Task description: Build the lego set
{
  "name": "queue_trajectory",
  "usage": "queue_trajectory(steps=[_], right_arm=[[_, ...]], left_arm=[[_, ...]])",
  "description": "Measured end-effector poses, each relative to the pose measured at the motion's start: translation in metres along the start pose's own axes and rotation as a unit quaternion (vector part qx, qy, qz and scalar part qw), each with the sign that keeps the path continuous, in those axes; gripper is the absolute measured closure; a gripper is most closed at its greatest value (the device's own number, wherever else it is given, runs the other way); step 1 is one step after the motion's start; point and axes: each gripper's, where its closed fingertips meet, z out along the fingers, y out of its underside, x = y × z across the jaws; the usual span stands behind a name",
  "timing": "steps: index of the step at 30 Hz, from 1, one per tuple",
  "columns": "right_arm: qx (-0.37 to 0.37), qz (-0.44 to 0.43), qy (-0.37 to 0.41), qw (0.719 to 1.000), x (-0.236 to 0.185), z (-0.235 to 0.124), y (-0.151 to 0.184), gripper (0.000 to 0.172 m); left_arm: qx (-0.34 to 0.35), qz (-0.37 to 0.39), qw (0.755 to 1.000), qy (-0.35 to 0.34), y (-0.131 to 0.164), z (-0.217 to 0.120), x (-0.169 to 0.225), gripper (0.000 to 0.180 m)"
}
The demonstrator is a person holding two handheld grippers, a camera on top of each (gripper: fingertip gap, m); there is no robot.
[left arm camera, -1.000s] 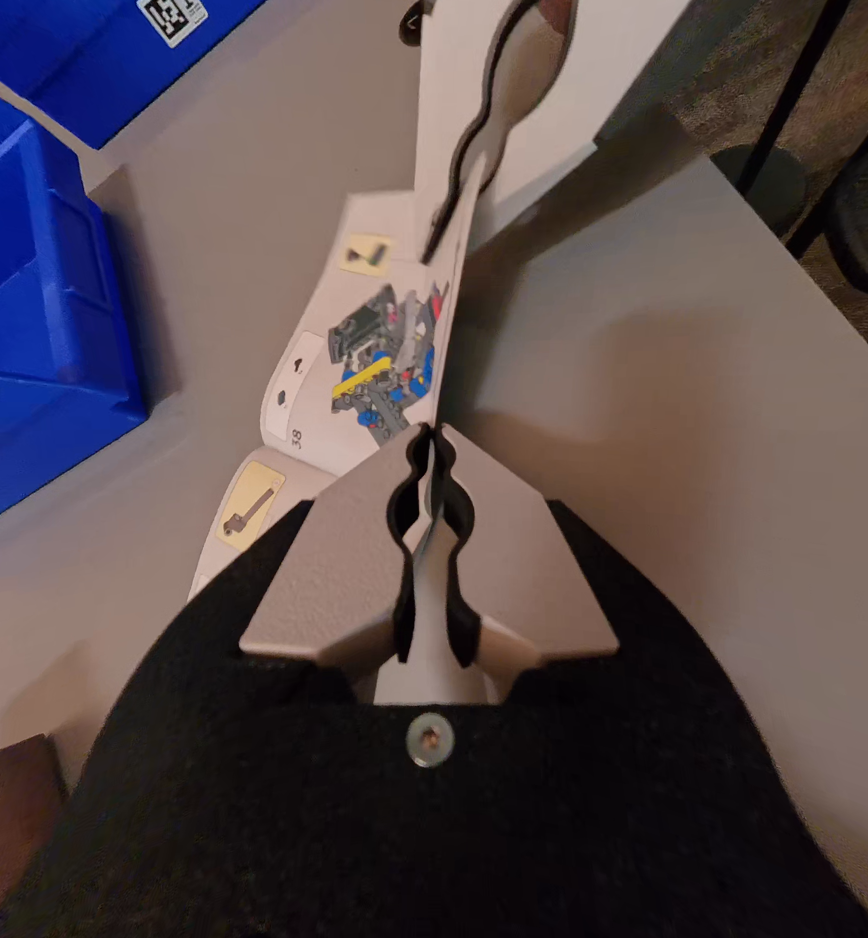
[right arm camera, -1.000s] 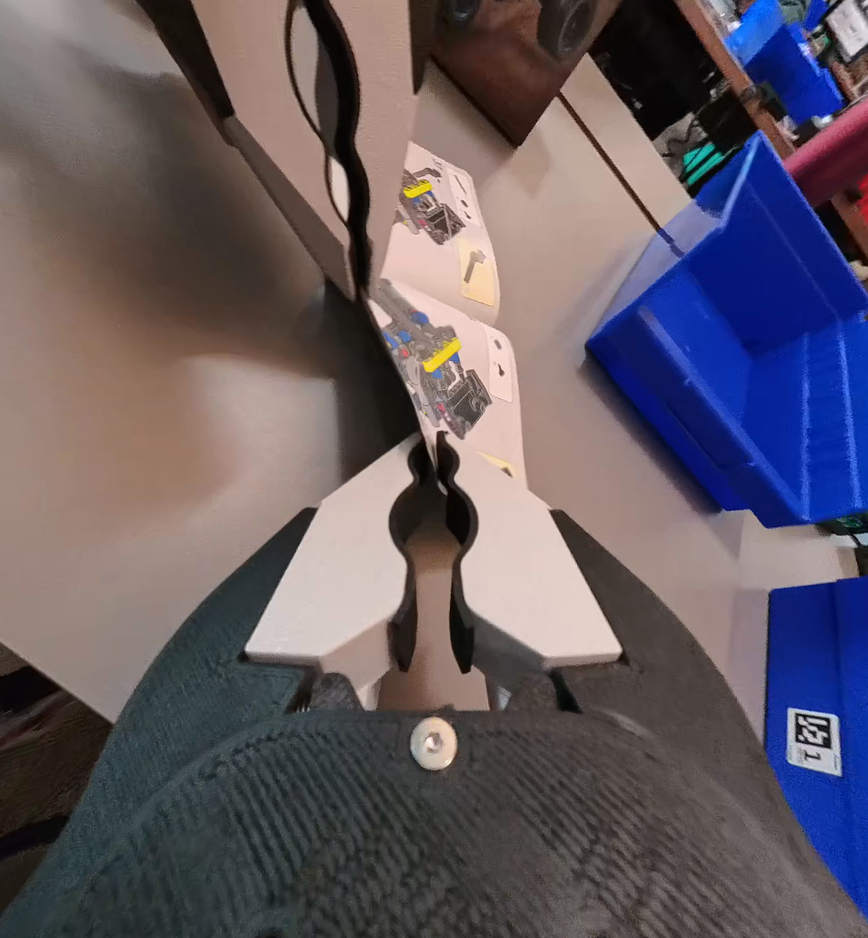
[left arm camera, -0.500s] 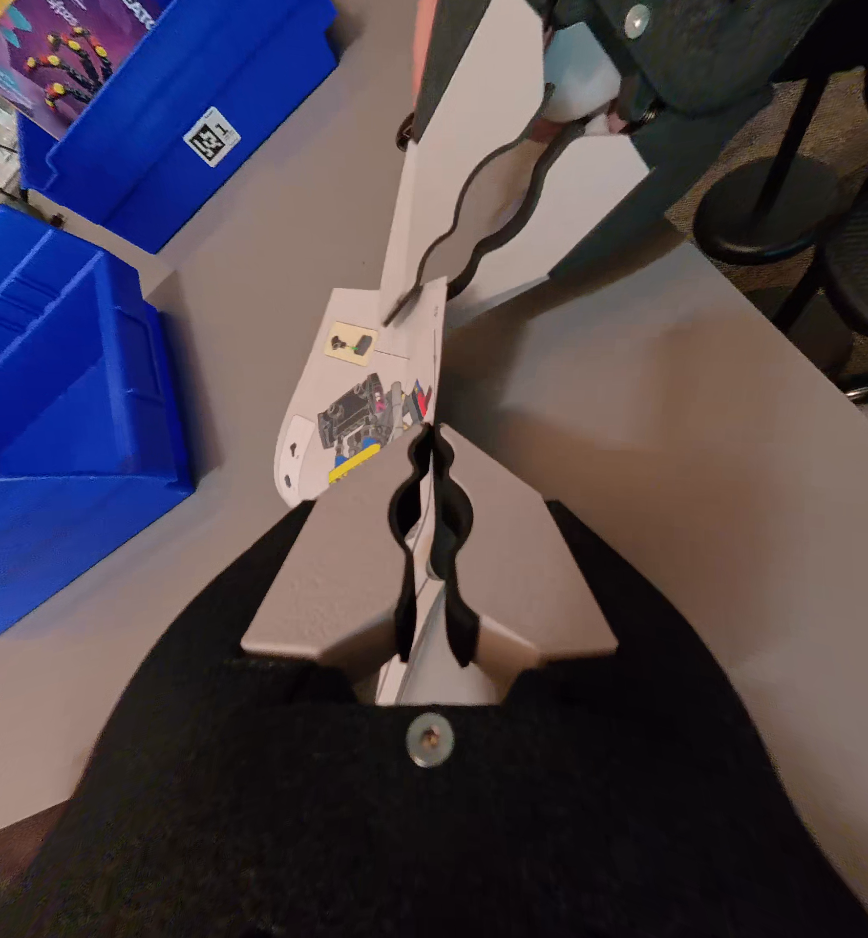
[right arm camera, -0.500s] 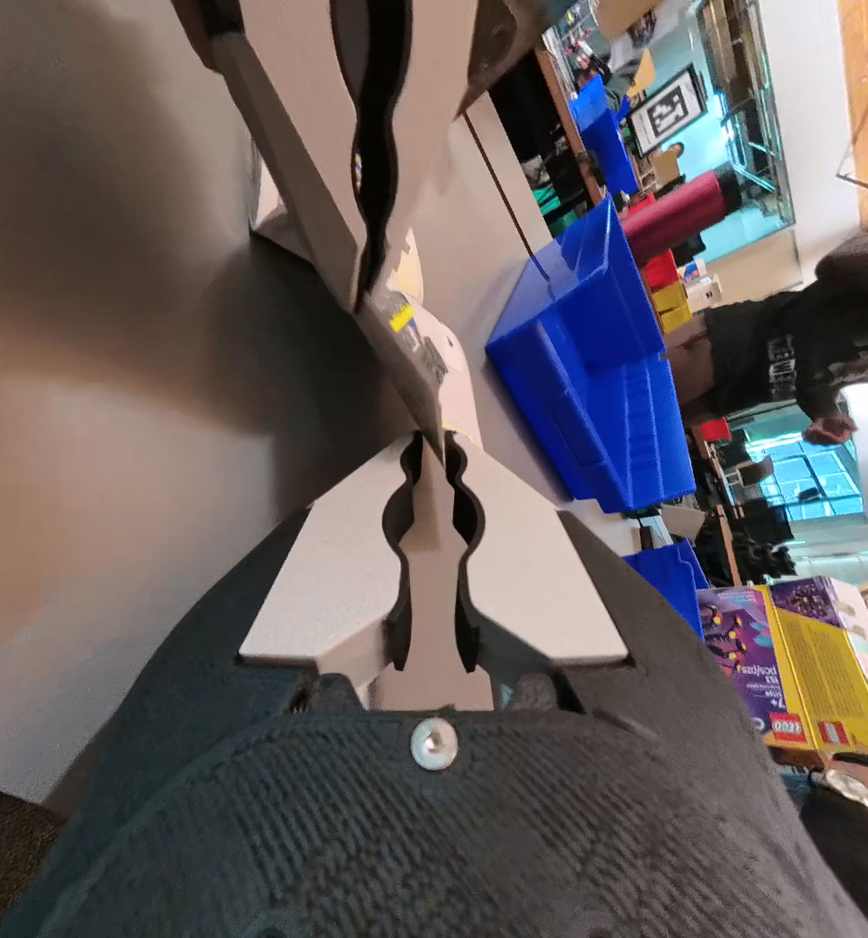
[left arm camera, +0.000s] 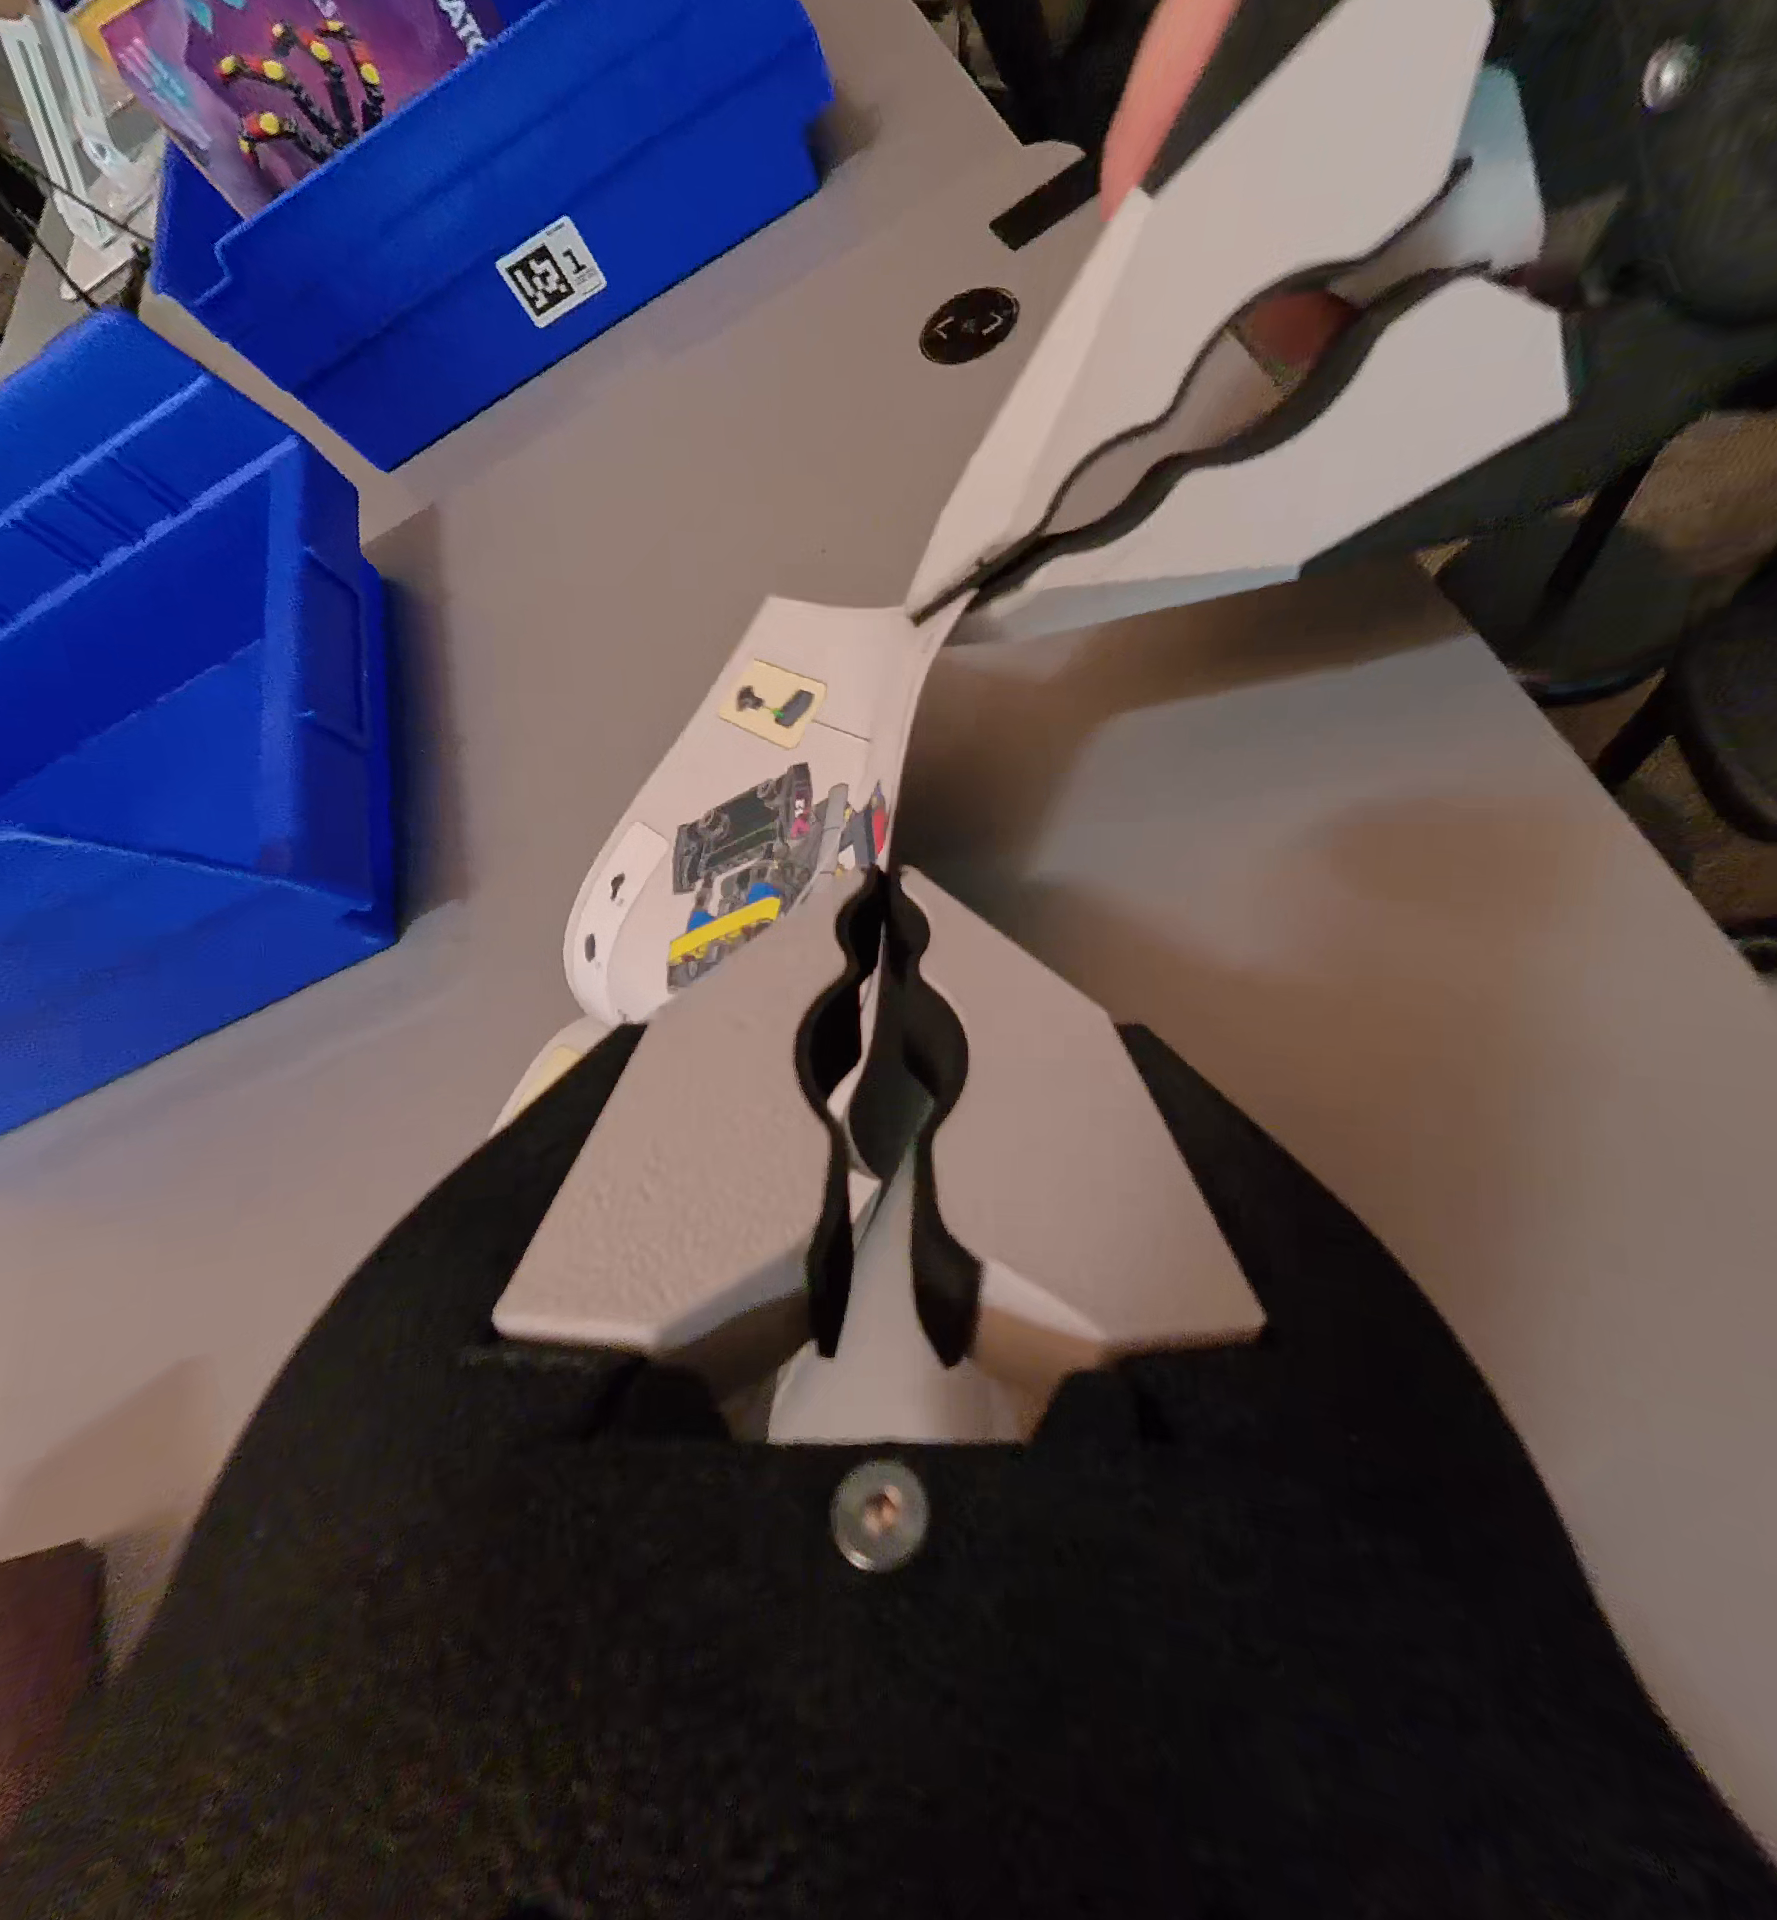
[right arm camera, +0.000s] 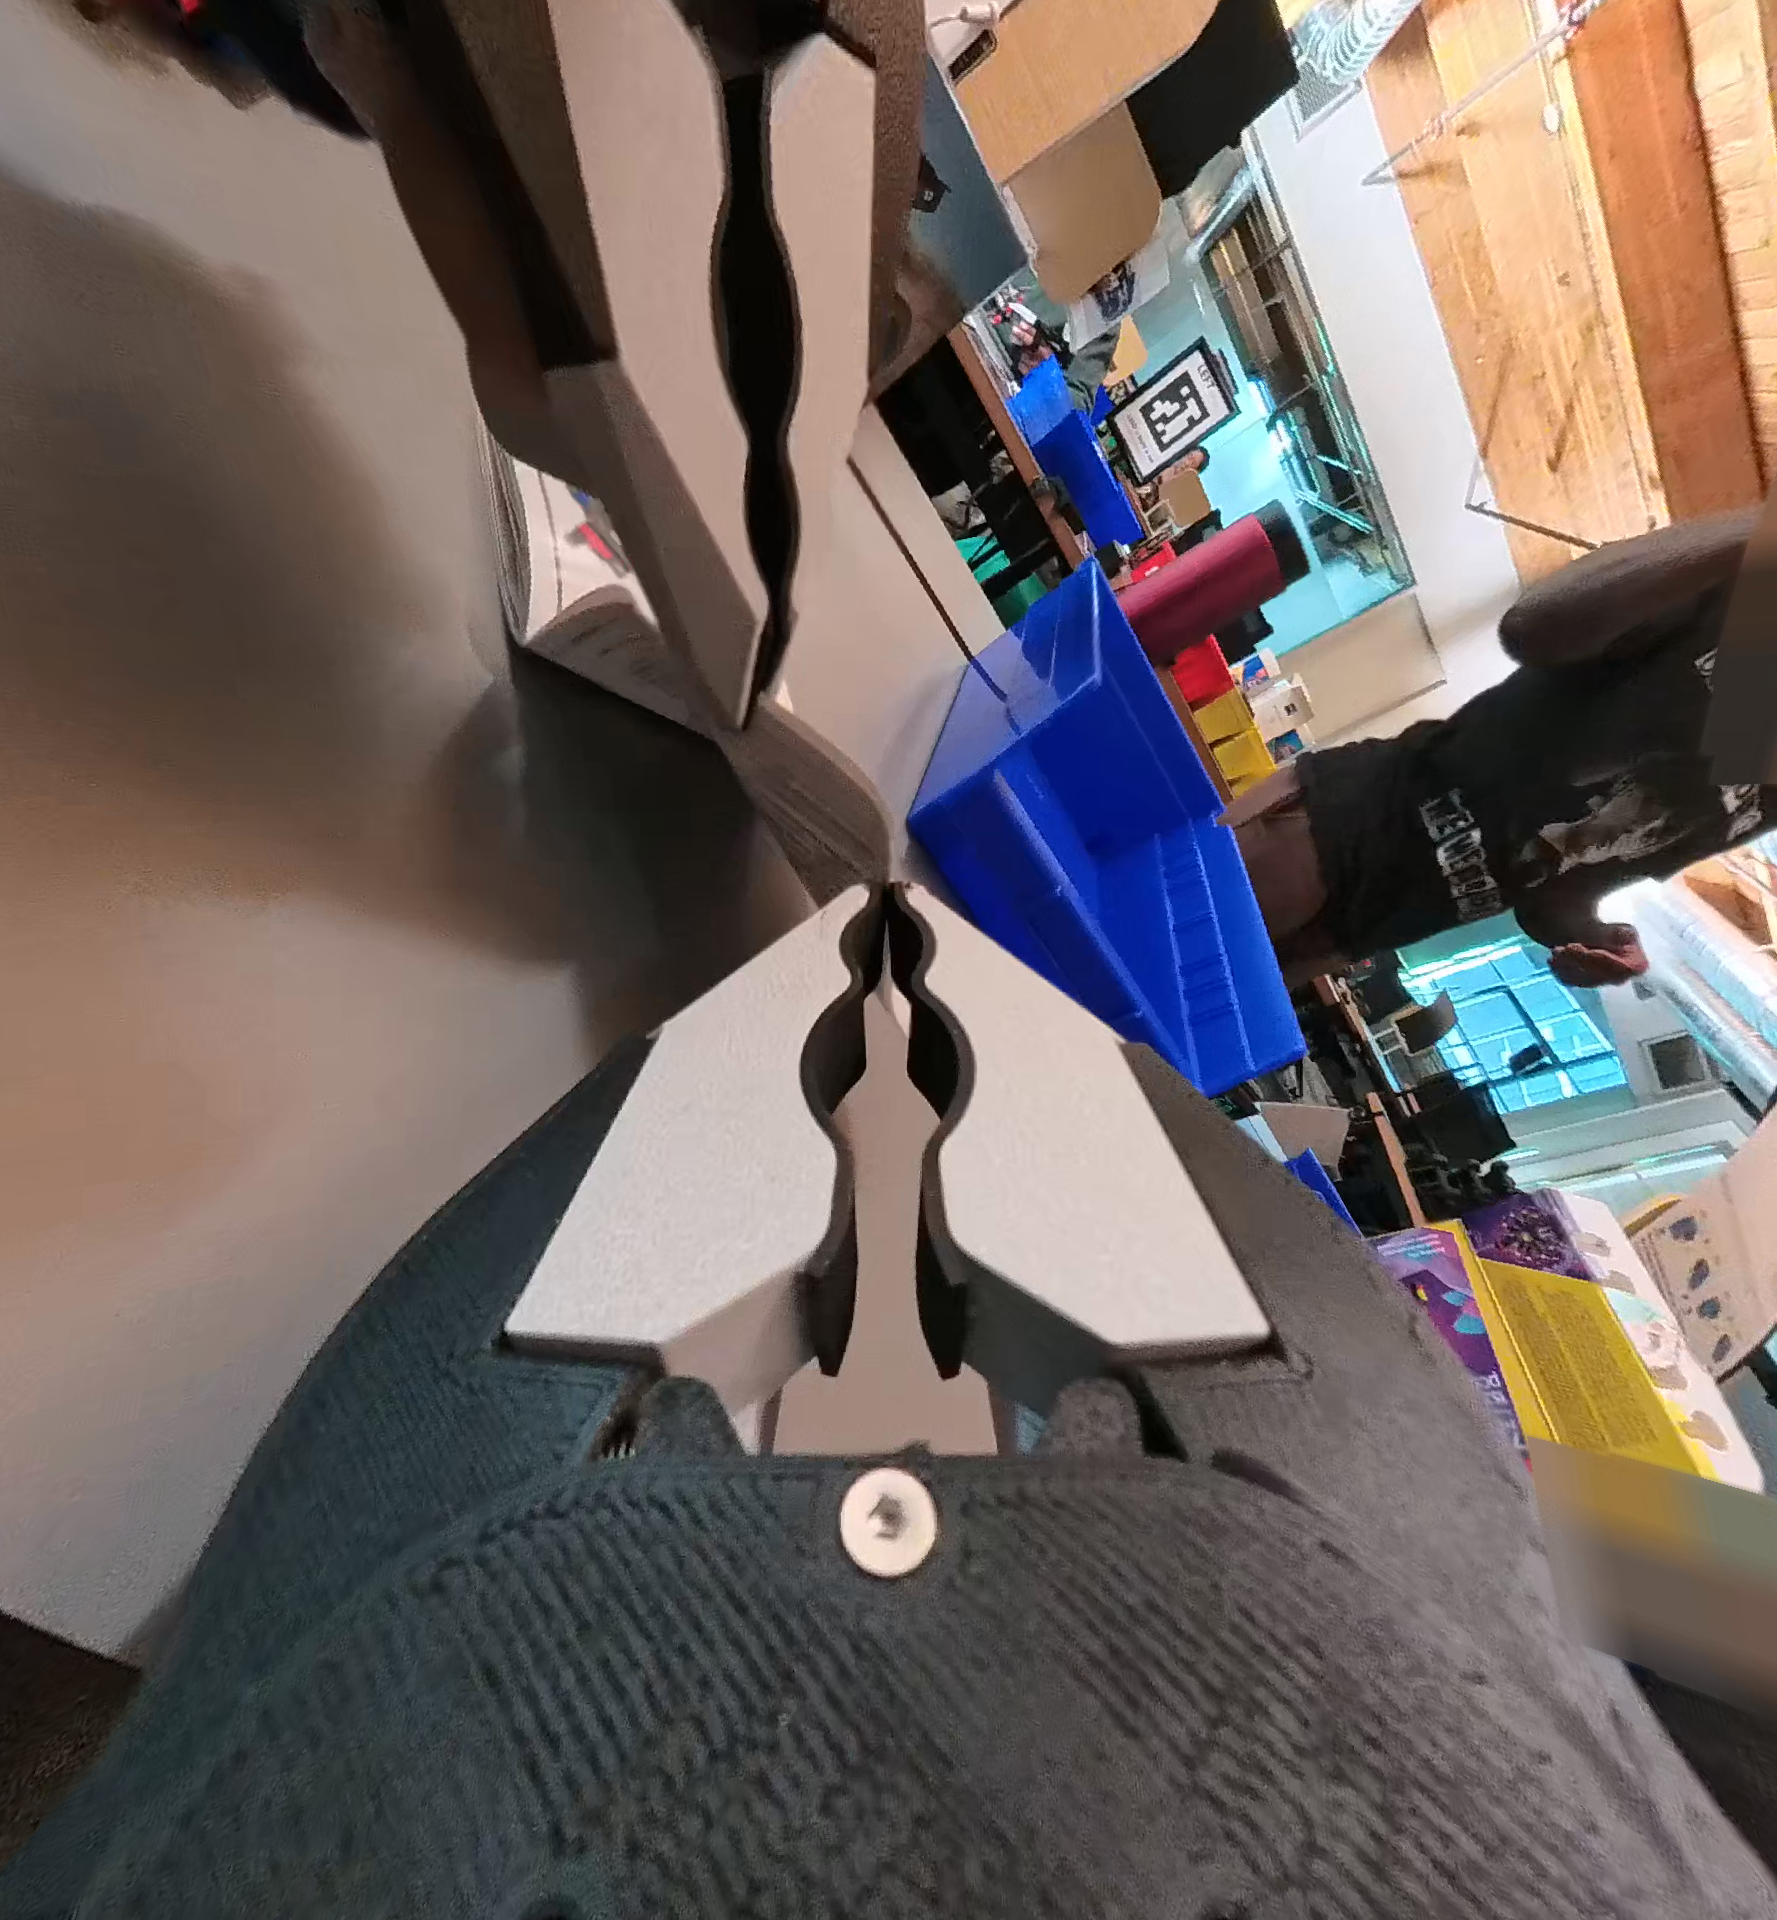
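Instruction booklet [left arm camera: 759, 821] held off the grey surface [left arm camera: 1279, 935] between two grippers.

The booklet was a thin white stapled one, its open page printed with a dark brick model with yellow, blue and red parts, and a small cream box with a part drawing farther along. It hung bowed, its left side curling down toward the surface, just right of a blue bin [left arm camera: 136, 675]. The left gripper [left arm camera: 882, 883] pinched its near edge with jaws closed on the paper; the right gripper [left arm camera: 920, 613] clamped the far edge. In the right wrist view its page edges [right arm camera: 811, 790] showed as a fanned stack.
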Motion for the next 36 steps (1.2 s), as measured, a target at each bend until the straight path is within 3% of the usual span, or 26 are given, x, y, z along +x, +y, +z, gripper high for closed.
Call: queue_trajectory(steps=[3,5,8,11,27,30,32,34,36], right_arm=[[-0.012,-0.008,0.023,1.000,0.003,0.001,0.003,0.172],[-0.006,-0.010,0.015,1.000,-0.001,0.002,-0.001,0.172],[-0.006,-0.027,0.010,1.000,-0.004,0.005,-0.005,0.172],[-0.014,-0.053,0.010,0.998,-0.005,0.006,-0.005,0.172],[-0.029,-0.095,0.030,0.995,-0.001,0.004,-0.001,0.172],[-0.028,-0.111,0.029,0.993,-0.001,0.006,-0.006,0.172],[-0.029,-0.118,0.024,0.992,-0.003,0.007,-0.008,0.172],[-0.027,-0.120,0.026,0.992,-0.003,0.007,-0.010,0.172],[-0.033,-0.123,0.028,0.991,-0.002,0.007,-0.007,0.172]], left_arm=[[0.004,-0.023,1.000,0.013,0.000,0.000,0.001,0.178],[0.010,-0.025,0.999,0.020,-0.004,0.000,0.003,0.165],[0.028,-0.009,0.999,0.021,-0.018,-0.001,0.005,0.165],[0.036,0.008,0.999,0.021,-0.029,-0.002,0.005,0.180],[0.057,-0.007,0.998,0.019,-0.033,-0.011,-0.002,0.180],[0.049,0.019,0.998,0.035,-0.036,-0.008,0.006,0.159],[0.047,0.040,0.997,0.036,-0.037,-0.005,0.011,0.163],[0.044,0.051,0.997,0.034,-0.038,-0.002,0.013,0.180],[0.038,0.054,0.998,0.022,-0.036,-0.002,0.011,0.180]])
